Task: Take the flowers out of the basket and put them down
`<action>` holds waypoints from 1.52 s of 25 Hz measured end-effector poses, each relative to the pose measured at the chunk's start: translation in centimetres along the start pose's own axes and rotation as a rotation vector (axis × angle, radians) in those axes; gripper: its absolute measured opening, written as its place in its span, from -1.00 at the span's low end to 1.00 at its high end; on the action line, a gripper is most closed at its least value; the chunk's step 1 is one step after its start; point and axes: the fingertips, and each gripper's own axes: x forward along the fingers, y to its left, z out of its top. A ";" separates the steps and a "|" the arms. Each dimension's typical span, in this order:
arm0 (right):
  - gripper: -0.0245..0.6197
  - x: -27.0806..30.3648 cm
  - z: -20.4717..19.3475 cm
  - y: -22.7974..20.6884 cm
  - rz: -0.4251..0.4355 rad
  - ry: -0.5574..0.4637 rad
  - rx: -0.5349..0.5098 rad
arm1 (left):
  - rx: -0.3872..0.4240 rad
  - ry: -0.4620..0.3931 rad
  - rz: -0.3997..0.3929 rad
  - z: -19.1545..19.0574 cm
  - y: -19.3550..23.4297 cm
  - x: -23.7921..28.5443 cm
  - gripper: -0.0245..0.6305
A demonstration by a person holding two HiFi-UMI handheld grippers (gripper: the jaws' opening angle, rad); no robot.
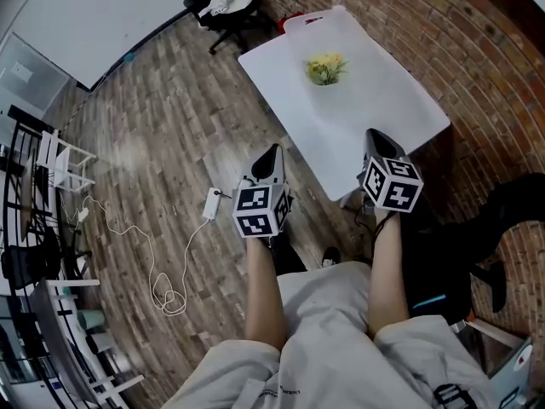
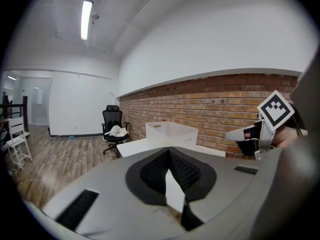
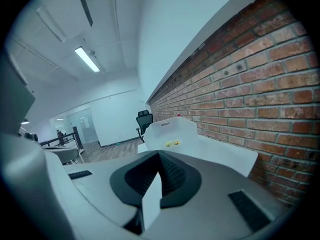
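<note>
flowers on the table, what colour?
The flowers are yellow with some green. They show best in the head view.

The near half of the white table (image 1: 375, 126) lies bare, so a gripper can pass over its near edge and along the top up to the flowers (image 1: 326, 68), the one thing standing in the middle. Past them the white basket (image 1: 311, 20) closes the far end, and the brick wall (image 1: 485, 49) runs just beside the right side, leaving the way in from the near edge or the open left. There the wooden floor (image 1: 170, 126) carries only a low power strip (image 1: 211, 203) and its looping cable (image 1: 162, 288).
</note>
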 end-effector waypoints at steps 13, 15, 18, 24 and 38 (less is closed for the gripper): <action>-0.88 6.7 0.2 2.0 -0.006 0.049 -0.057 | -0.011 -0.019 0.013 0.6 5.3 4.6 -0.84; -0.88 7.6 0.3 2.0 -0.017 0.052 -0.062 | -0.043 -0.038 0.018 1.0 6.3 5.7 -0.84; -0.88 8.6 1.1 1.9 -0.048 0.045 -0.065 | -0.048 -0.037 -0.012 1.5 7.0 7.6 -0.84; -0.88 9.9 2.1 3.2 -0.097 0.058 -0.107 | -0.104 -0.037 -0.104 1.9 8.8 10.6 -0.84; -0.88 17.9 7.9 1.6 -0.207 0.015 -0.029 | 0.018 -0.012 -0.226 6.9 12.5 19.4 -0.84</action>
